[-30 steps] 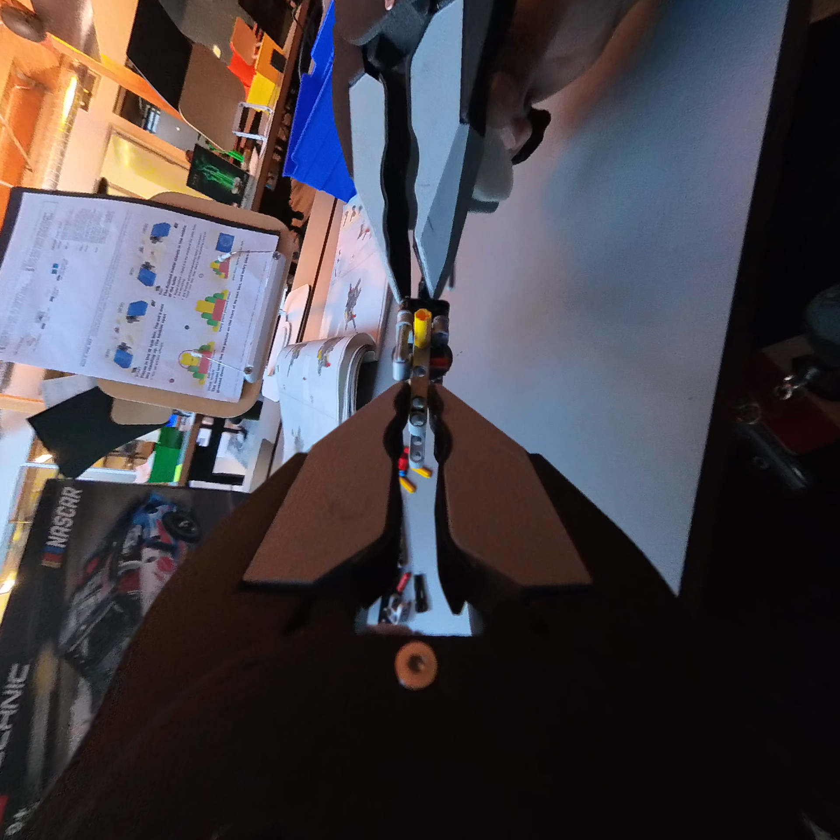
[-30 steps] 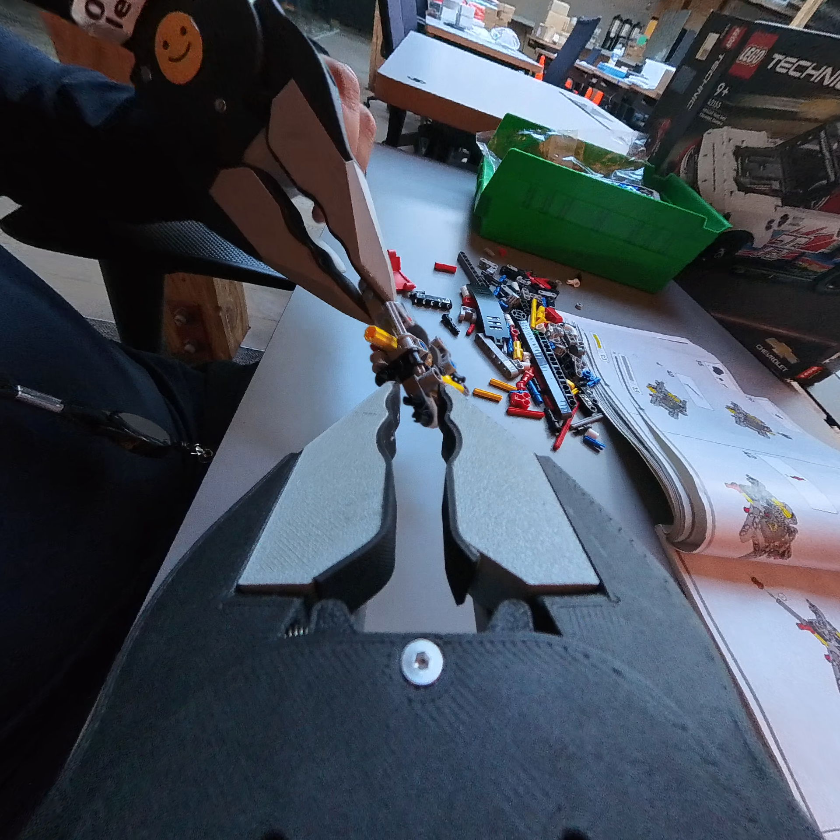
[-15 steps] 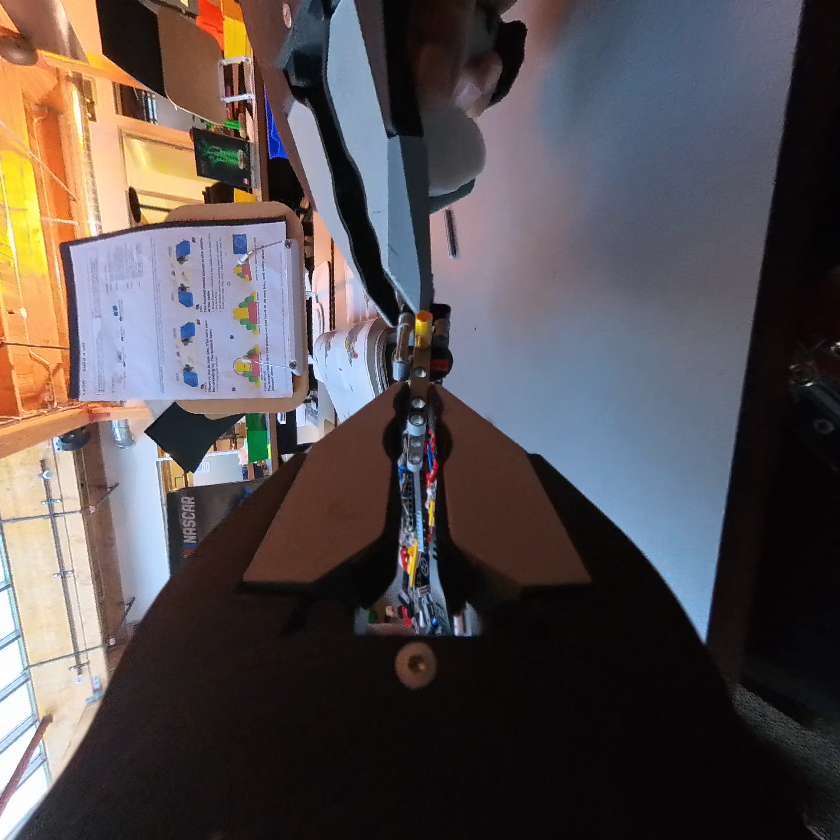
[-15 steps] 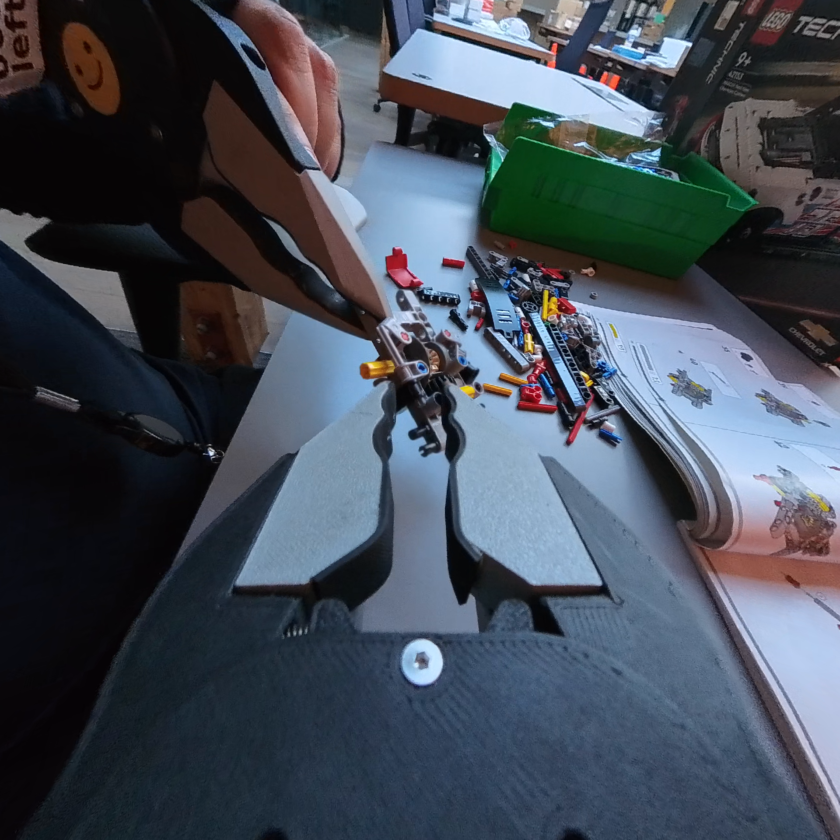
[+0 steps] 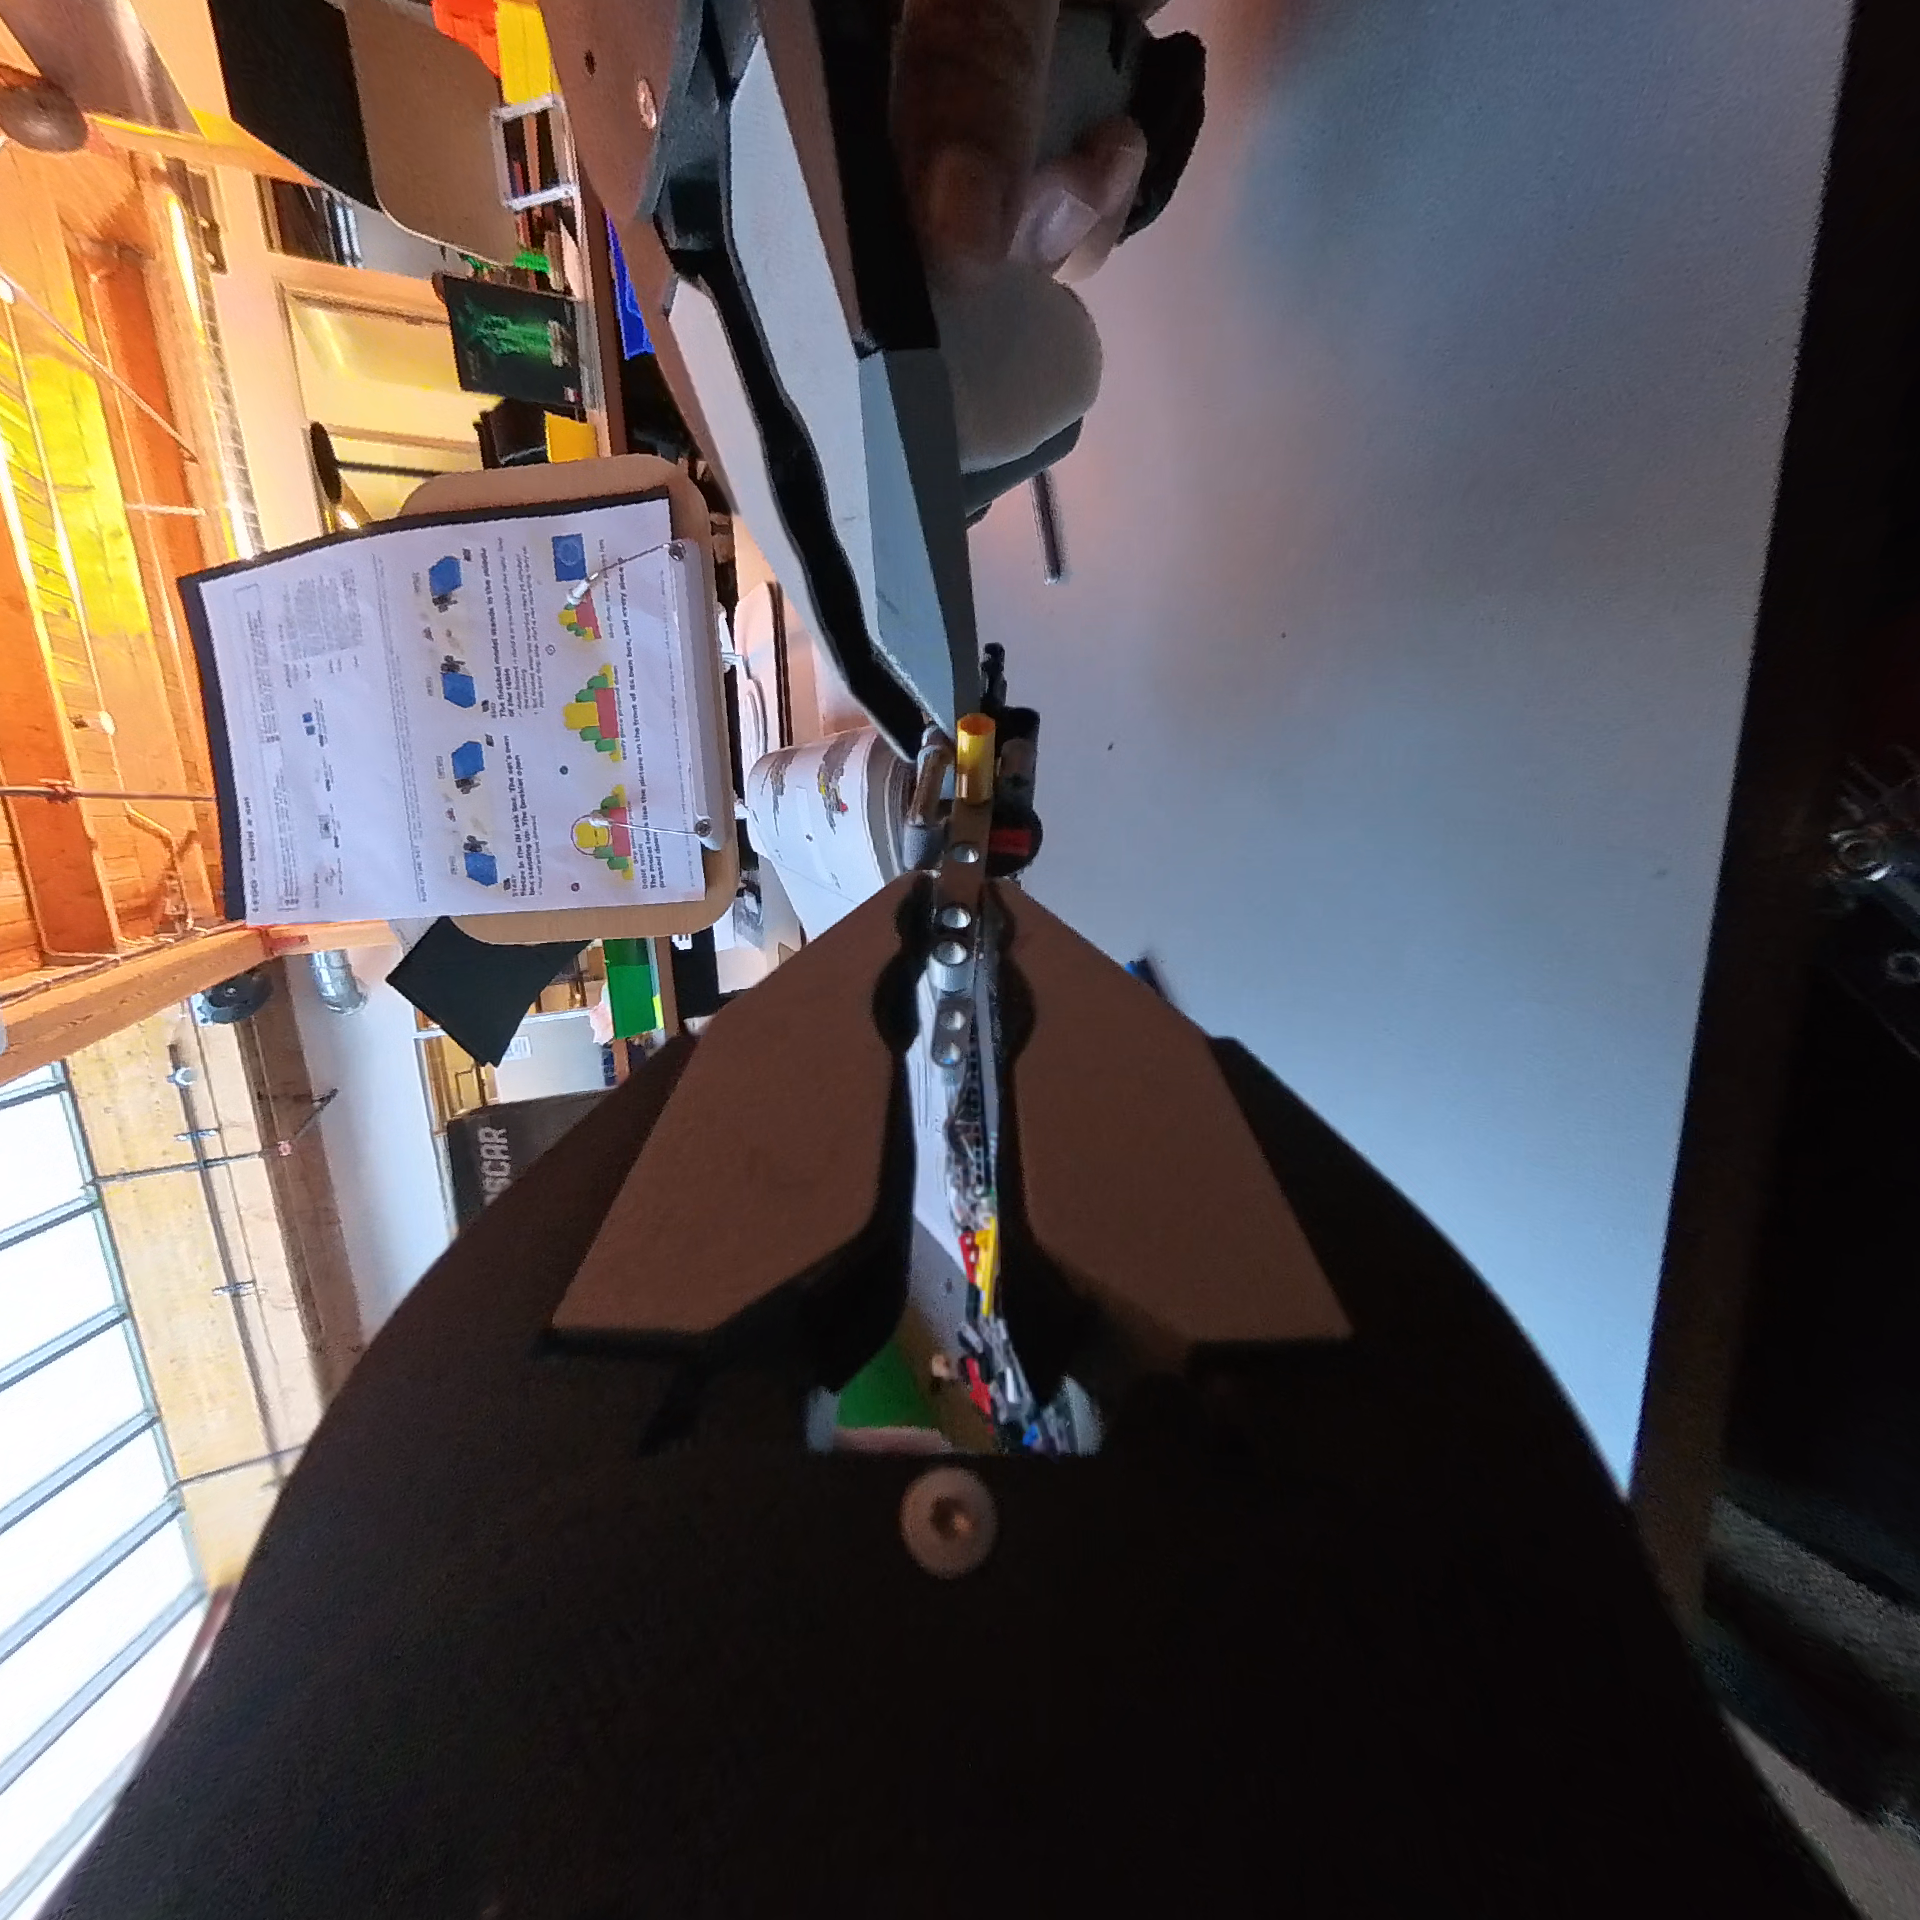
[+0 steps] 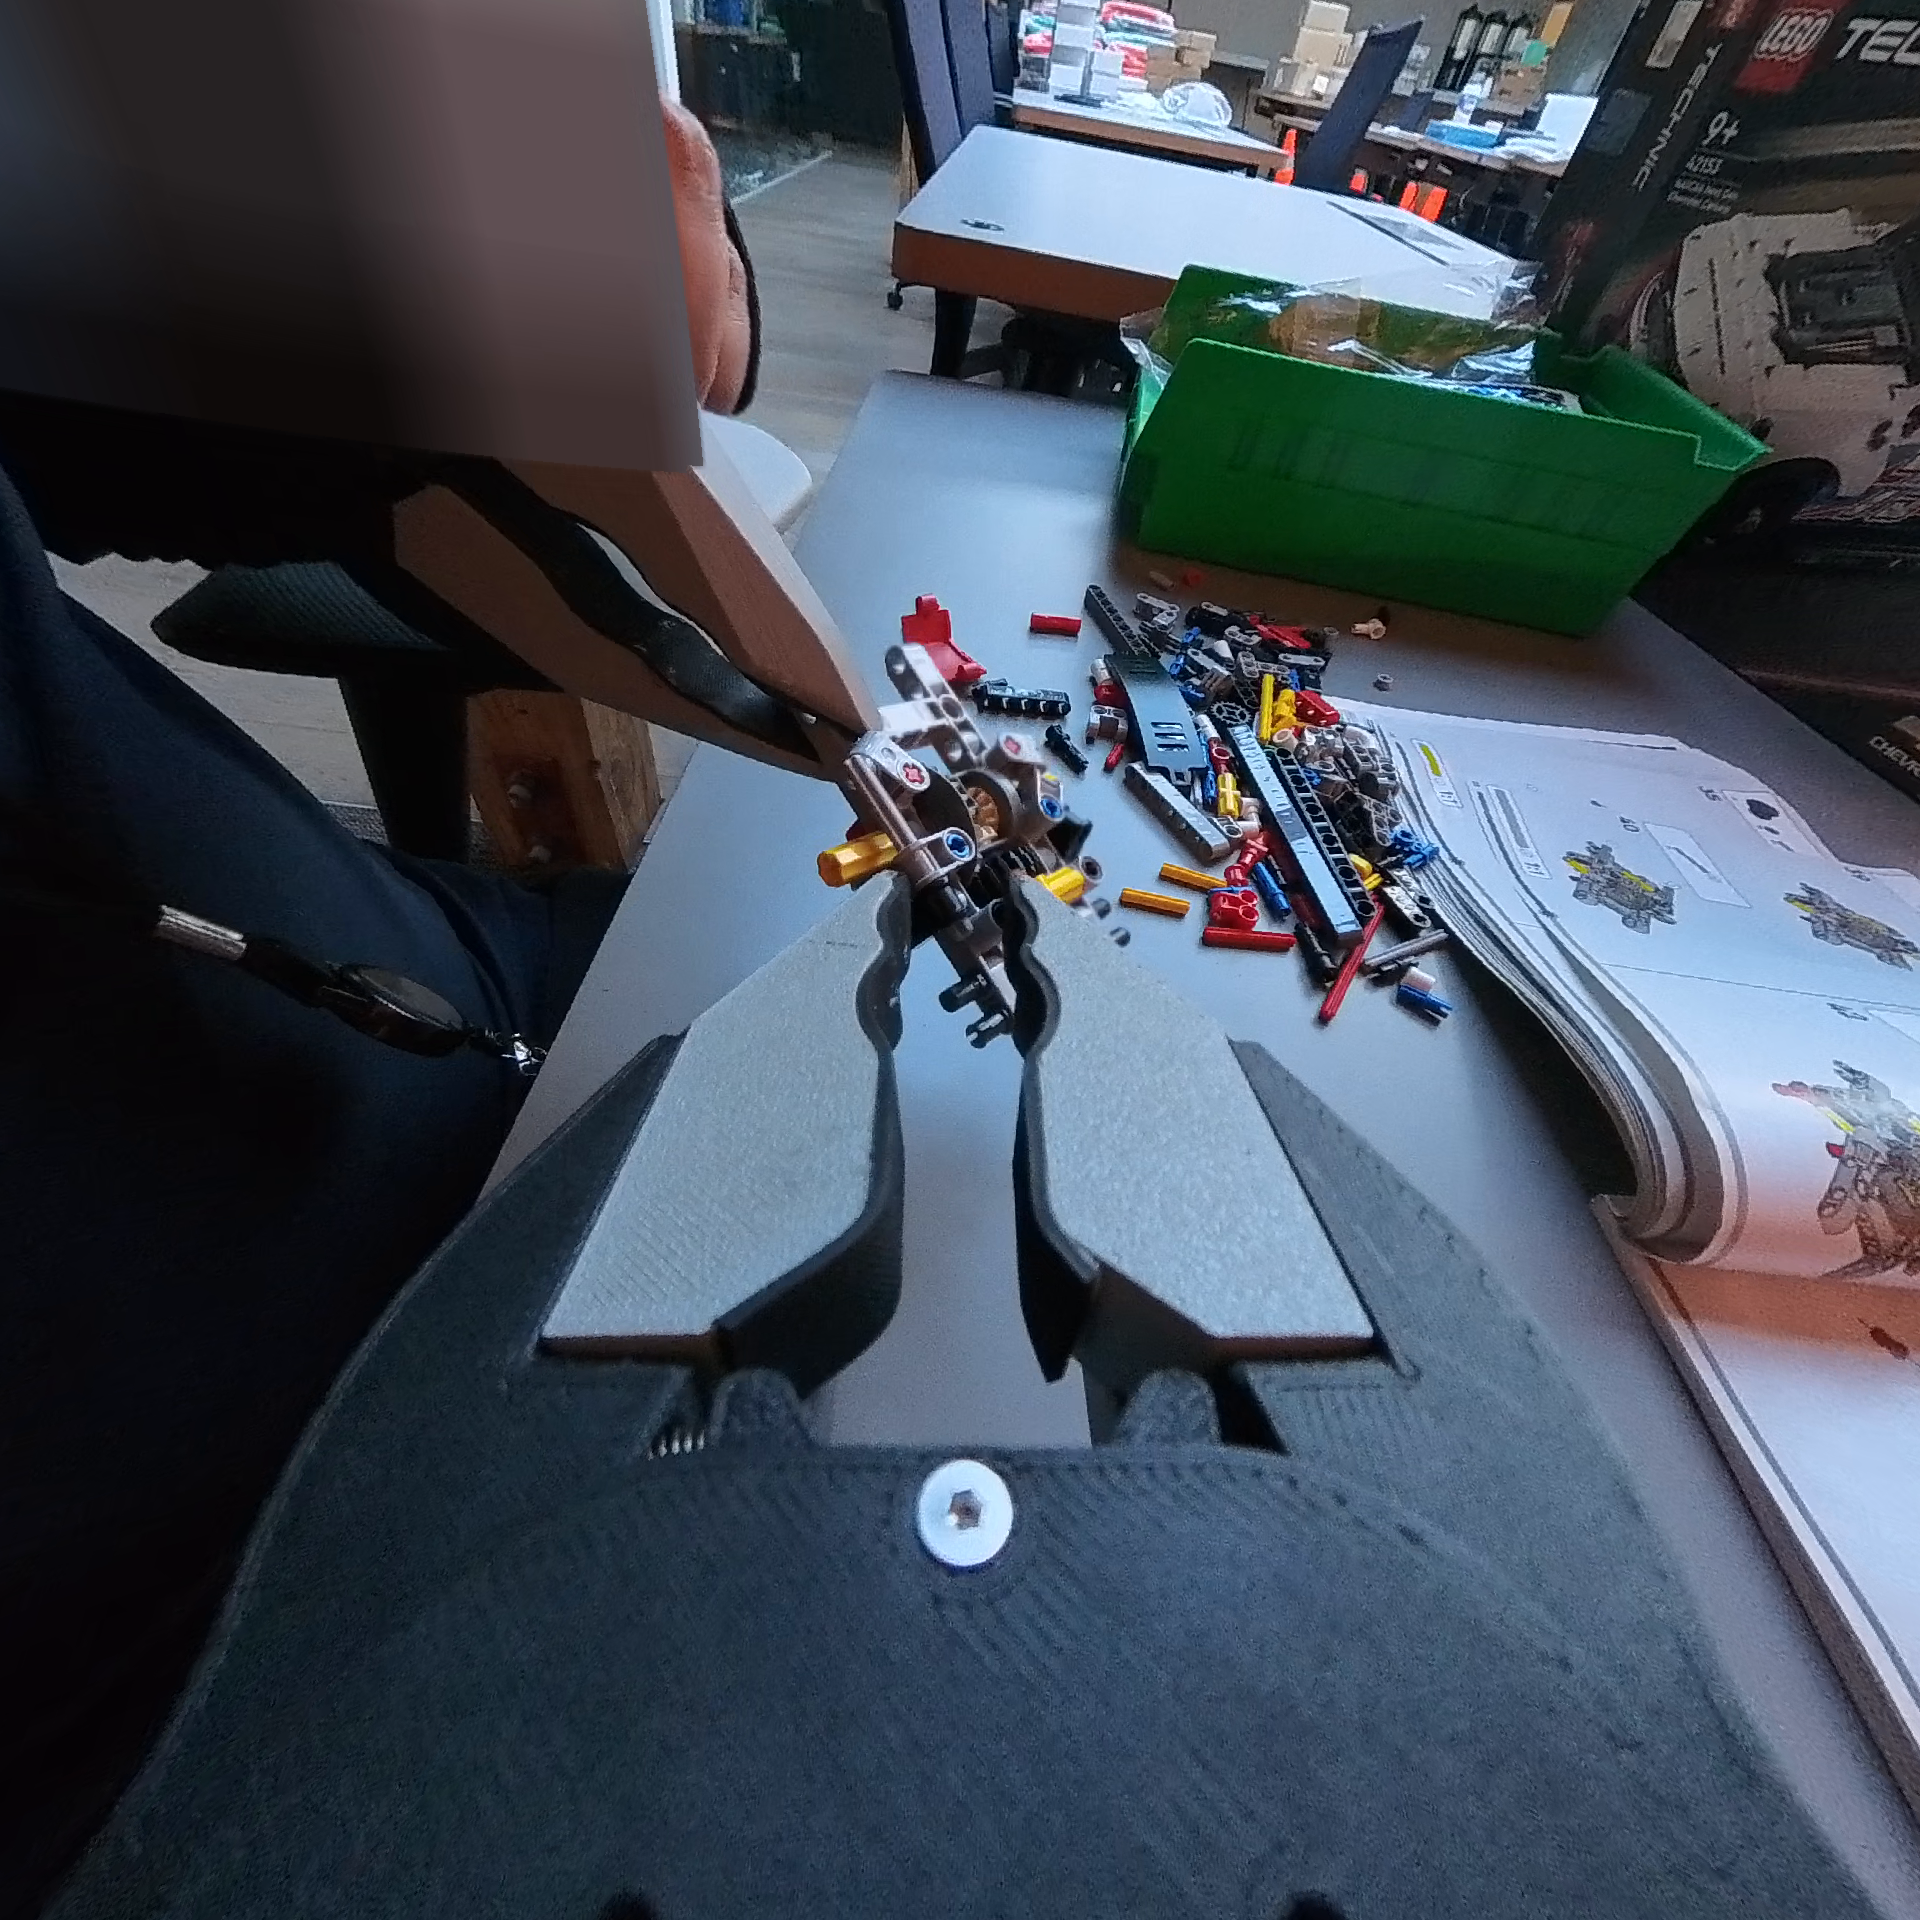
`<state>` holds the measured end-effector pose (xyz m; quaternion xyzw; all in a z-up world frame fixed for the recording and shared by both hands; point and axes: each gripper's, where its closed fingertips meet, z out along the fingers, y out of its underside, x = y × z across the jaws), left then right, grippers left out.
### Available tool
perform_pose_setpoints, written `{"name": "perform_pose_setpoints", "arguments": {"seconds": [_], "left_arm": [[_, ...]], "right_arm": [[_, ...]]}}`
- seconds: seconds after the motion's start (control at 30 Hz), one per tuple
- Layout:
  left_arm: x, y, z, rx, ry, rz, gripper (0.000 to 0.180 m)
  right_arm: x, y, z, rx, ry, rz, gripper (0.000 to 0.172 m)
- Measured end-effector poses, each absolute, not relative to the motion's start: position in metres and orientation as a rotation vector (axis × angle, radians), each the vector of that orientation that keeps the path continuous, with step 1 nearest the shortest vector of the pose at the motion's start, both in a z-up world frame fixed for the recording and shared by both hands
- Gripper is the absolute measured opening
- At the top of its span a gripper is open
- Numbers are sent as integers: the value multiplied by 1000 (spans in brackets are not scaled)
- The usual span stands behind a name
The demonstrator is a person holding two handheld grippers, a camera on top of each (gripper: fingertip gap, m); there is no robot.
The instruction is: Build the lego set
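Both of your grippers hold the same little toy build (image 6: 940, 805), up in the air above the grey surface (image 6: 727, 821). Your left gripper (image 5: 961, 914) has its jaws pinching the grey beam with holes at one end. Your right gripper (image 6: 961, 914) has its jaws pinching the dark part at the other end. A yellow peg (image 6: 854, 860) sticks out of the side of the build. Just past it, a pile of loose pieces (image 6: 1257, 790) lies on the surface, beside an open booklet (image 6: 1662, 935) and near a green bin (image 6: 1423, 488).
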<state>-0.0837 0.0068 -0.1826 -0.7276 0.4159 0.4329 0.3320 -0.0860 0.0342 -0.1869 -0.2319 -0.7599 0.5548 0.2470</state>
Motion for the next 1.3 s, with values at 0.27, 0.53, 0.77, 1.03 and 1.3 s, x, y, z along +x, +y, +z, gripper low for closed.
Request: {"name": "perform_pose_setpoints", "arguments": {"seconds": [0.27, 0.53, 0.77, 1.03, 1.3], "left_arm": [[-87, 6, -187, -1865, 1040, 1064, 6], [-88, 6, -191, -1842, 959, 941, 5], [-88, 6, -191, -1820, 977, 977, 5], [-89, 8, -196, -1834, 1121, 1194, 5], [-91, 16, -199, -1876, 1223, 1323, 6]], "right_arm": [[-86, 34, -188, -631, -2074, 1498, 13], [-84, 32, -187, -618, -2076, 1503, 7], [-83, 30, -185, -590, -2067, 1496, 9], [-86, 31, -194, -617, -2102, 1456, 8], [-90, 38, -201, -665, -2118, 1422, 8]]}}
